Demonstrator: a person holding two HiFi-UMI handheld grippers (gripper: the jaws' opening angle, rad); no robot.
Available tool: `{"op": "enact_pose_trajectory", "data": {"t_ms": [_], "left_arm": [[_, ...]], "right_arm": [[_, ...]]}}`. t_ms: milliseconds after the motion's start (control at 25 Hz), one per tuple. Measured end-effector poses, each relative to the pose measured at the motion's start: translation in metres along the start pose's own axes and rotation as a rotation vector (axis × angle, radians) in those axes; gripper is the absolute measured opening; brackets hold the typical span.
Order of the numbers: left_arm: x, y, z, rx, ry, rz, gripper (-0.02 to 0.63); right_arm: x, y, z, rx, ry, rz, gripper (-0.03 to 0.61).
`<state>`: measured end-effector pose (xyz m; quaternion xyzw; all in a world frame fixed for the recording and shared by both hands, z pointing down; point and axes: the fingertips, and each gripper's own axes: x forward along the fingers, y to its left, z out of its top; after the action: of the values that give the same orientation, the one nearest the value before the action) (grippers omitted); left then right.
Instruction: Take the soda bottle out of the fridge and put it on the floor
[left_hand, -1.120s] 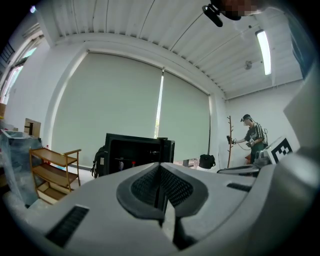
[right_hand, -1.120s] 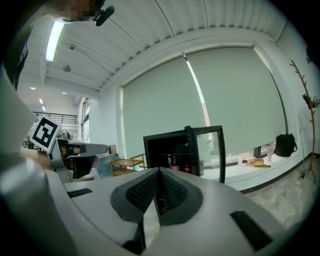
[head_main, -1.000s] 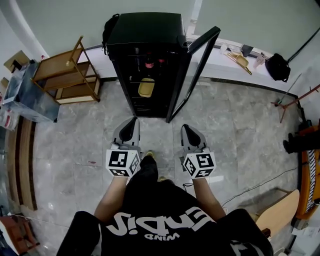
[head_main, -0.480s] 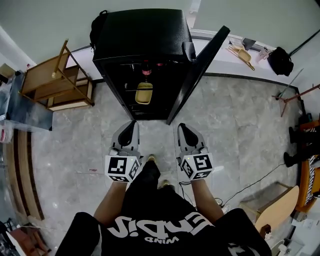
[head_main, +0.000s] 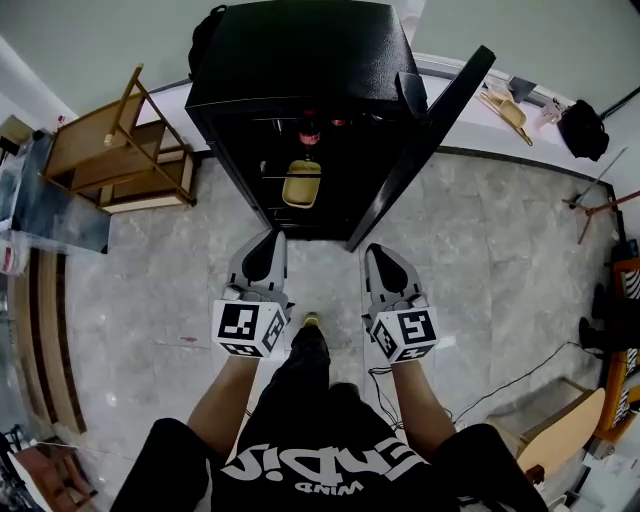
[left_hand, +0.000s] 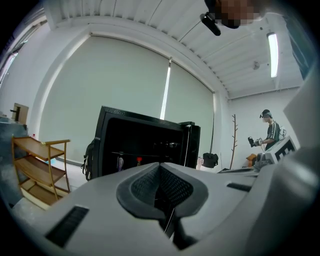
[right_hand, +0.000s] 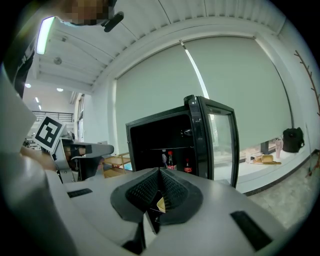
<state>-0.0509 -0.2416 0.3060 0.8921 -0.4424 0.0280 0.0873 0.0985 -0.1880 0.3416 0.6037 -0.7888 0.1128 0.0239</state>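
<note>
Left gripper (head_main: 268, 242) and right gripper (head_main: 374, 256) both clenched empty, side by side facing the fridge (head_main: 300, 60), probably lining up my reach: door (head_main: 430, 150) swung wide, soda bottle (head_main: 309, 131) upright on upper shelf inside.

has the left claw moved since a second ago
Yes: the left claw has come forward toward the open fridge, its tip now at the fridge's bottom front edge.
</note>
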Motion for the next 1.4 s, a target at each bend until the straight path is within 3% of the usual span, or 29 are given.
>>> {"op": "enact_pose_trajectory", "data": {"t_ms": [520, 640, 840, 1200, 1400], "left_arm": [[0.040, 0.014, -0.072, 0.012, -0.029, 0.018, 0.013], [0.044, 0.014, -0.080, -0.003, -0.041, 0.014, 0.164], [0.052, 0.022, -0.081, 0.013, -0.077, 0.046, 0.353], [0.120, 0.049, -0.099, 0.014, -0.083, 0.061, 0.362], [0.173, 0.068, -0.114, 0.061, -0.057, 0.060, 0.362]], "right_arm": [[0.017, -0.024, -0.064, 0.008, -0.046, -0.001, 0.023], [0.015, -0.026, -0.073, 0.014, -0.038, 0.000, 0.023], [0.016, -0.027, -0.079, 0.025, -0.032, -0.001, 0.023], [0.029, -0.037, -0.084, 0.036, -0.041, -0.015, 0.023], [0.038, -0.046, -0.092, 0.046, -0.037, -0.027, 0.023]]}}
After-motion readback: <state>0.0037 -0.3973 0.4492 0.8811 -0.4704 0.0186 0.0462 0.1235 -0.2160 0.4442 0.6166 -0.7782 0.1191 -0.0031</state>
